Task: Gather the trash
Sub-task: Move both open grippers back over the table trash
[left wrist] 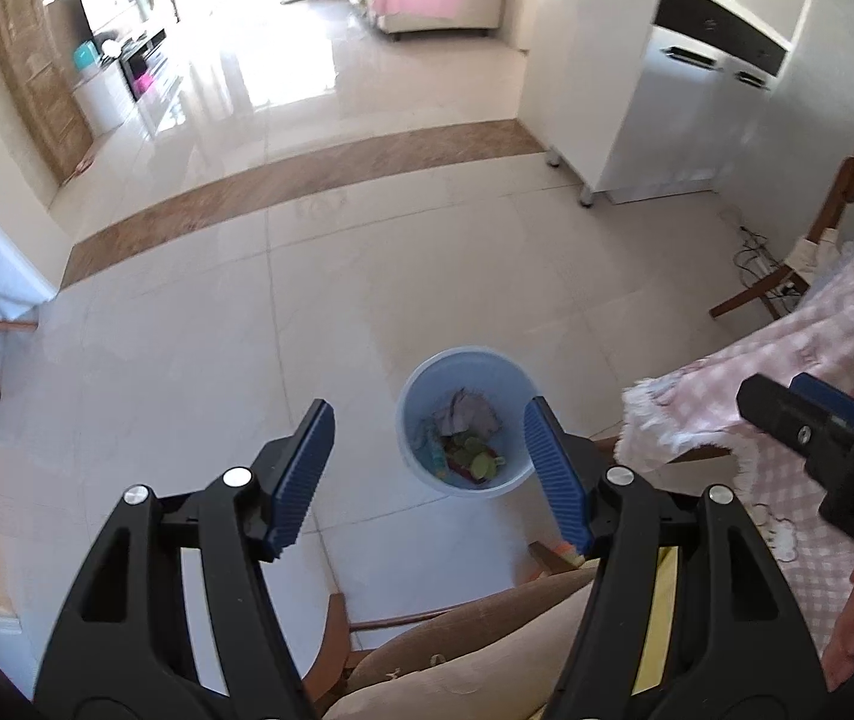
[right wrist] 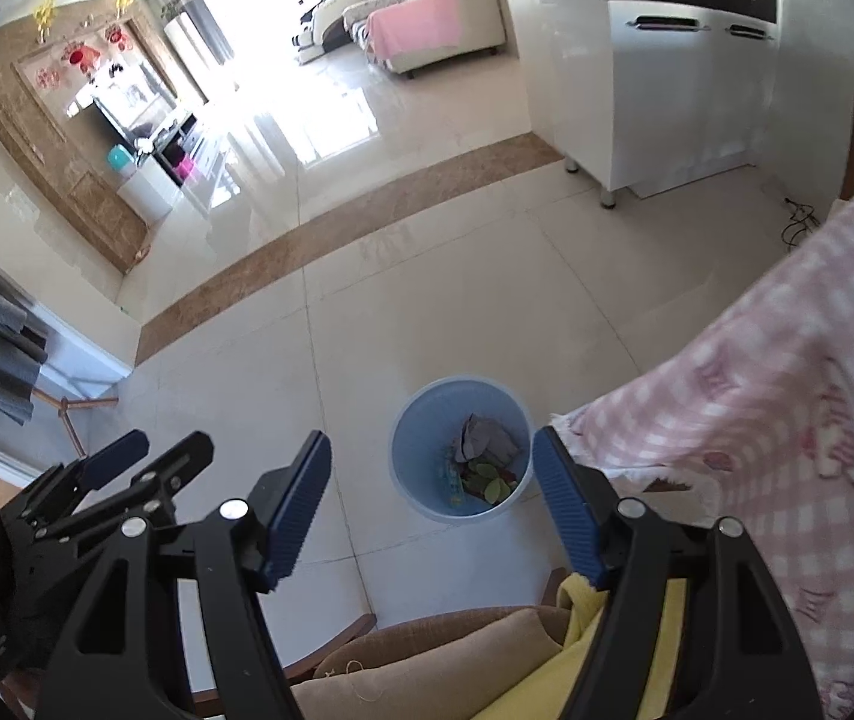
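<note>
Left wrist view shows my left gripper [left wrist: 427,474] gaping with nothing held, my right gripper [right wrist: 433,504] likewise agape and empty, its casing lettered "DA", and beyond them the blue trash bin [left wrist: 411,399] holding wrappers on the floor.

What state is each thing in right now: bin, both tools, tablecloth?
Blue trash bin: upright on the floor, no lid, trash inside.
Left tool: open, nothing between its fingers.
Right tool: open, nothing between its fingers.
Pink checked tablecloth: draped over the table edge, beside the bin.
</note>
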Demonstrator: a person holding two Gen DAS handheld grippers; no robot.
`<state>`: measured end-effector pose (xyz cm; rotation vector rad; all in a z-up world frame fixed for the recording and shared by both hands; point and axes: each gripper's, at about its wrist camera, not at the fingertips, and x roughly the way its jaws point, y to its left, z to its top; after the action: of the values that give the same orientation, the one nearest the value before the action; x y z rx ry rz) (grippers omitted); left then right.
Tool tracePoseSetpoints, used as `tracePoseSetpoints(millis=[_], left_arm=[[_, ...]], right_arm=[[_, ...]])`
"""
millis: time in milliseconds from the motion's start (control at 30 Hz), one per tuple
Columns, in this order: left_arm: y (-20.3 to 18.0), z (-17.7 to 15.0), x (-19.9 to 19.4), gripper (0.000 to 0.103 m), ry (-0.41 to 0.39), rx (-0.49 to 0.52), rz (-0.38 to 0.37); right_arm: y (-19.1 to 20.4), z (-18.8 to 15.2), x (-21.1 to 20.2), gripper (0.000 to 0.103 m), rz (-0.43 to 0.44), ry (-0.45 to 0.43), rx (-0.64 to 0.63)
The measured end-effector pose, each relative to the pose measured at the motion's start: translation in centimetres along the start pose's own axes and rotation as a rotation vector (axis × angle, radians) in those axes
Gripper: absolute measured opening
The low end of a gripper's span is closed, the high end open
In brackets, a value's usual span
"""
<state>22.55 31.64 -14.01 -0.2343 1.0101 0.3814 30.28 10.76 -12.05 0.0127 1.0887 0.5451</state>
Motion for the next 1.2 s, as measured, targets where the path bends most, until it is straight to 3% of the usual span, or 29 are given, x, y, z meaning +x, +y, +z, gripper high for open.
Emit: tracePoseSetpoints(millis=[267,833,1033,1200], left_arm=[[-6.9,0.5,-2.9,0.067,-0.062,0.119,-0.079],[-26.9,-3.0,-8.6,0.072,-0.139,0.481,-0.313],[-33.5,-4.5,-9.5,0.074,-0.121,0.585,-0.392],[-39.4,-5.3,-9.2,0.074,-0.066,0.706,-0.506]], right_arm=[[-4.3,-1.1,-5.8,0.072,-0.02,-0.106,0.078],[-22.7,-7.6,-17.5,0.074,-0.191,-0.305,0.456],[-28.8,-10.6,-20.6,0.074,-0.257,-0.347,0.568],[-33.2,-12.7,-23.2,0.074,-0.324,-0.38,0.663]])
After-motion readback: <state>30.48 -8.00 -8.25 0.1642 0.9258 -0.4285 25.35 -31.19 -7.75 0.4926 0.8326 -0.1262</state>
